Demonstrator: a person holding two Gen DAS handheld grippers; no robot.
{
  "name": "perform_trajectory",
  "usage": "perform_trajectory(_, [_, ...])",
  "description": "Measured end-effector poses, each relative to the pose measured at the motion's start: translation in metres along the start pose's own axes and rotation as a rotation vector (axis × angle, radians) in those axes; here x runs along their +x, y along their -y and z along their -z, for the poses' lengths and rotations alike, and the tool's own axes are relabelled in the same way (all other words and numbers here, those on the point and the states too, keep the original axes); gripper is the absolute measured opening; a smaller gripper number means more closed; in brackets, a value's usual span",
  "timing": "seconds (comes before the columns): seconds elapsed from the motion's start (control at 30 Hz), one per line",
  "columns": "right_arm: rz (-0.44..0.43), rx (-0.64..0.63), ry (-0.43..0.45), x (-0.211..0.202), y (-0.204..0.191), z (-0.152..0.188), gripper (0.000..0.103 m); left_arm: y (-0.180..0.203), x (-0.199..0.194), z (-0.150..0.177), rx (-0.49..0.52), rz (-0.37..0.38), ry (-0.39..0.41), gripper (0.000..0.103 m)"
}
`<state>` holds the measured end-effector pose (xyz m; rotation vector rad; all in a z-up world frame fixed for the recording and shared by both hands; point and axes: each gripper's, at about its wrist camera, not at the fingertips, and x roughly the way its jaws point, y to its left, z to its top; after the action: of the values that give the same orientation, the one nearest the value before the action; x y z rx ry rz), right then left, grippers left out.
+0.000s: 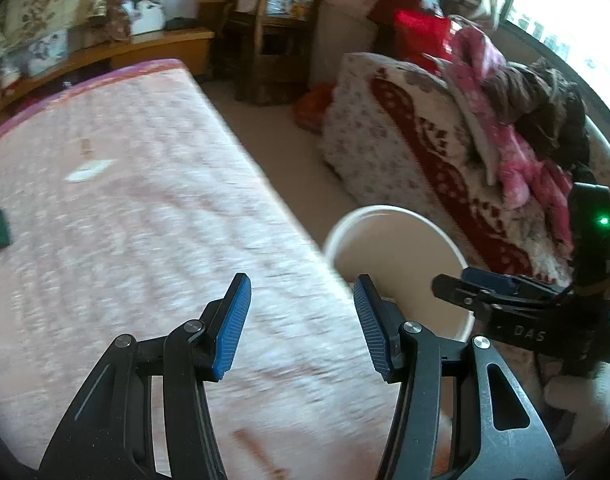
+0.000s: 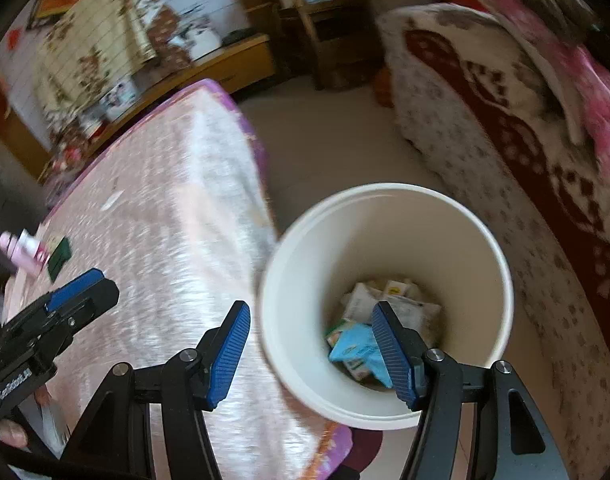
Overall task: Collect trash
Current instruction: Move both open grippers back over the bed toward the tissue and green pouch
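1. I see wrappers (image 2: 357, 350) lying in the white bin (image 2: 501, 264), lower centre of the right view
2. My right gripper (image 2: 311, 350) is half open, empty, above the bin's rim
3. My left gripper (image 1: 301, 328) is half open, empty, over the pink tabletop (image 1: 125, 200)

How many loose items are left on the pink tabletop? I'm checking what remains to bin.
3: a white scrap mid-table, a green packet and a pink bottle side by side at its edge. More may lie out of view.
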<state>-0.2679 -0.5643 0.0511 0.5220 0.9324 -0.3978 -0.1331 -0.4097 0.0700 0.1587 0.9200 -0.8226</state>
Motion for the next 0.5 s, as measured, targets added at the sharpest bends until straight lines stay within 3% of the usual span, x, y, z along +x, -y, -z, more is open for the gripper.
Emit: perform_trajectory(0.5, [-0.191,-0.239,-0.082,0.049,-0.165,0.000,0.066,-0.205,-0.080,0.017,-0.212,-0.307,0.042,0.052])
